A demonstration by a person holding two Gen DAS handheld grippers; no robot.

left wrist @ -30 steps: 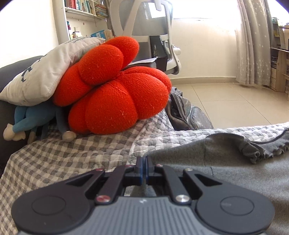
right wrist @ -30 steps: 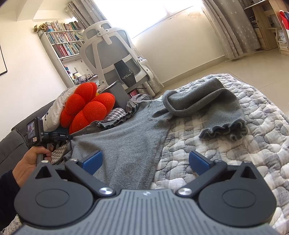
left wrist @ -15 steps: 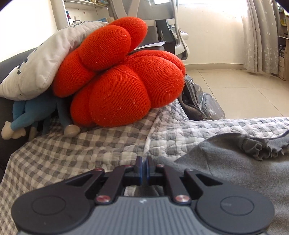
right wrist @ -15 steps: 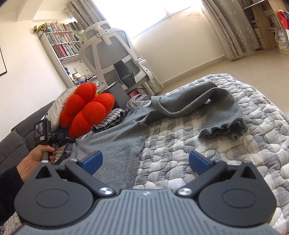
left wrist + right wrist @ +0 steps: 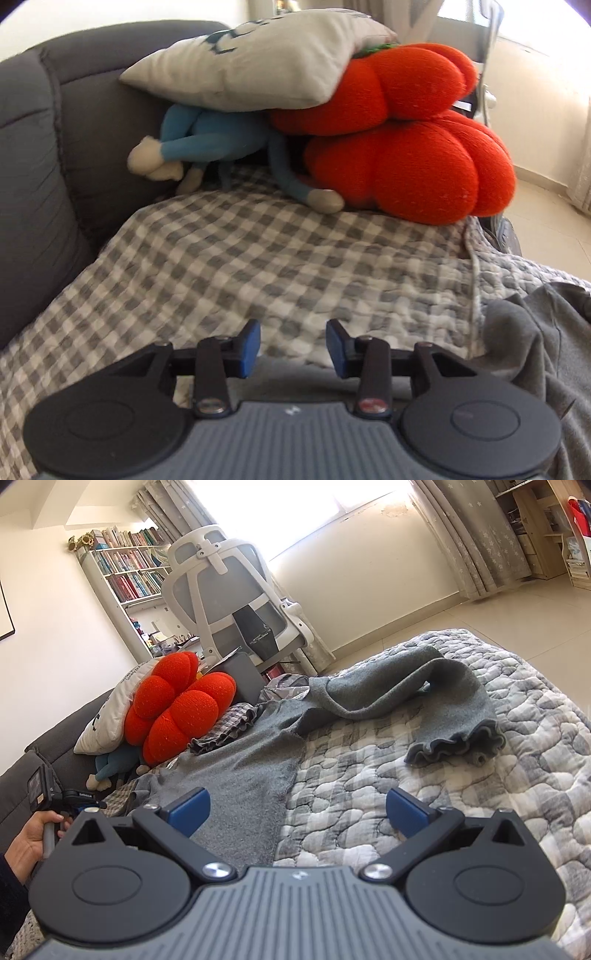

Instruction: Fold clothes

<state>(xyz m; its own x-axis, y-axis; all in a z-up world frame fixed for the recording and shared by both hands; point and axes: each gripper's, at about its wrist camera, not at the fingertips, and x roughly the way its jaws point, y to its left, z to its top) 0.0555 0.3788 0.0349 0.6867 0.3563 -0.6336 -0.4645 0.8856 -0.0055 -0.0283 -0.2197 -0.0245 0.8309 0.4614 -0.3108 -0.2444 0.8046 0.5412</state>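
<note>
Blue pads on my left gripper (image 5: 293, 345) sit apart with nothing between them, hovering over the checked quilt (image 5: 240, 266). My right gripper (image 5: 297, 810) is spread wide too, empty, just above the grey sweater (image 5: 243, 775). That sweater lies flat on the quilt, its ruffled-cuff sleeve (image 5: 458, 744) flopped out to the right. Further back: the orange flower cushion (image 5: 177, 709), a blue plush toy (image 5: 218, 147) and the white office chair (image 5: 229, 590).

The left tongs (image 5: 293, 349) hang with their 2 blue pads apart over a grey checked blanket (image 5: 240, 266), holding nothing. A grey garment (image 5: 546, 332) lies bunched at right. Ahead, an orange cushion (image 5: 406, 147) and blue plush toy (image 5: 207, 144) sit under a grey pillow (image 5: 258, 62).
</note>
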